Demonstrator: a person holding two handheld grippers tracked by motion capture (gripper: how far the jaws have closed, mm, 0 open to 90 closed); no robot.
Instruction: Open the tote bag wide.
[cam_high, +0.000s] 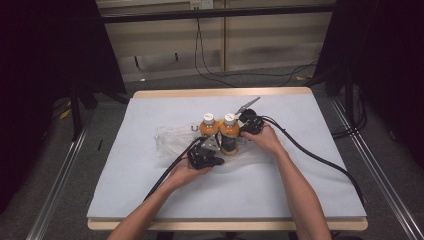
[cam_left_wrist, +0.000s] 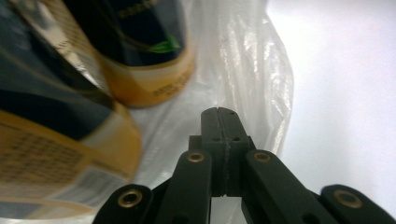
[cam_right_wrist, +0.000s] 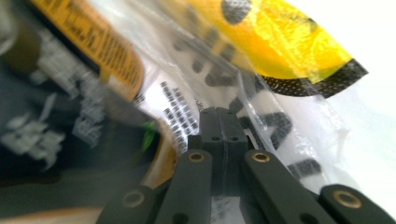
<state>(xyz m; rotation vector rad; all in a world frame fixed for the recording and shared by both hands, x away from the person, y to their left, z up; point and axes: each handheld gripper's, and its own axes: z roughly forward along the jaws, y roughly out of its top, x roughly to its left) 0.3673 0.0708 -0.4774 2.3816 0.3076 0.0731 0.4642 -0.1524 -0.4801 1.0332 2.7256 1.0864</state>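
Two orange bottles (cam_high: 220, 131) with white caps, upright and side by side near the centre of the bench (cam_high: 150, 200), standing on a crumpled clear plastic bag (cam_high: 170, 140) that spreads toward nine o'clock. Left tool (cam_high: 212, 146) at seven o'clock of the bottles, close against the base of the right-hand one, jaws pressed flat together with nothing seen between them; in the left gripper view, closed tips (cam_left_wrist: 218, 114) over the bag (cam_left_wrist: 243, 70), two bottle bases (cam_left_wrist: 149, 70) at ten o'clock. Right tool (cam_high: 246, 129) at three o'clock of the bottles, just beside them, jaws likewise closed; in the right gripper view, tips (cam_right_wrist: 218, 114) lying against clear printed film (cam_right_wrist: 280, 116), dark bottle label (cam_right_wrist: 56, 116) at nine o'clock; cannot tell whether film is pinched. Black cables (cam_high: 320, 160) trailing toward five and seven o'clock.
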